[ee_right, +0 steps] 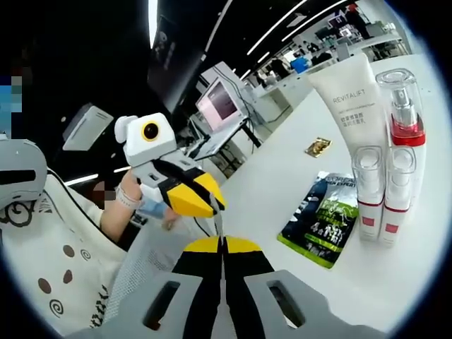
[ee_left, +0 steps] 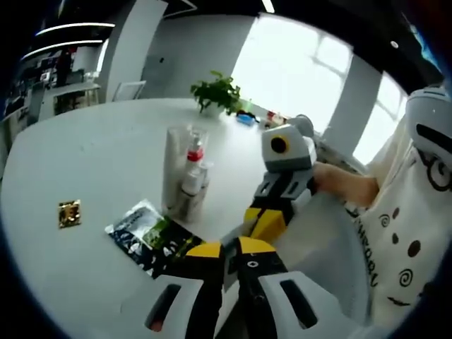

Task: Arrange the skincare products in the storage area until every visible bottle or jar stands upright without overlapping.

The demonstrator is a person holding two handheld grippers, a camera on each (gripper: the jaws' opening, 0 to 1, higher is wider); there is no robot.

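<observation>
Both grippers hover off the table's near edge, jaws together, holding nothing.

Nearest, the left gripper and right gripper meet beside a person's sleeve; beyond, on the white table, a dark sachet lies flat beside upright pump bottles and a Revitalift tube, with open surface around and an office behind.
</observation>
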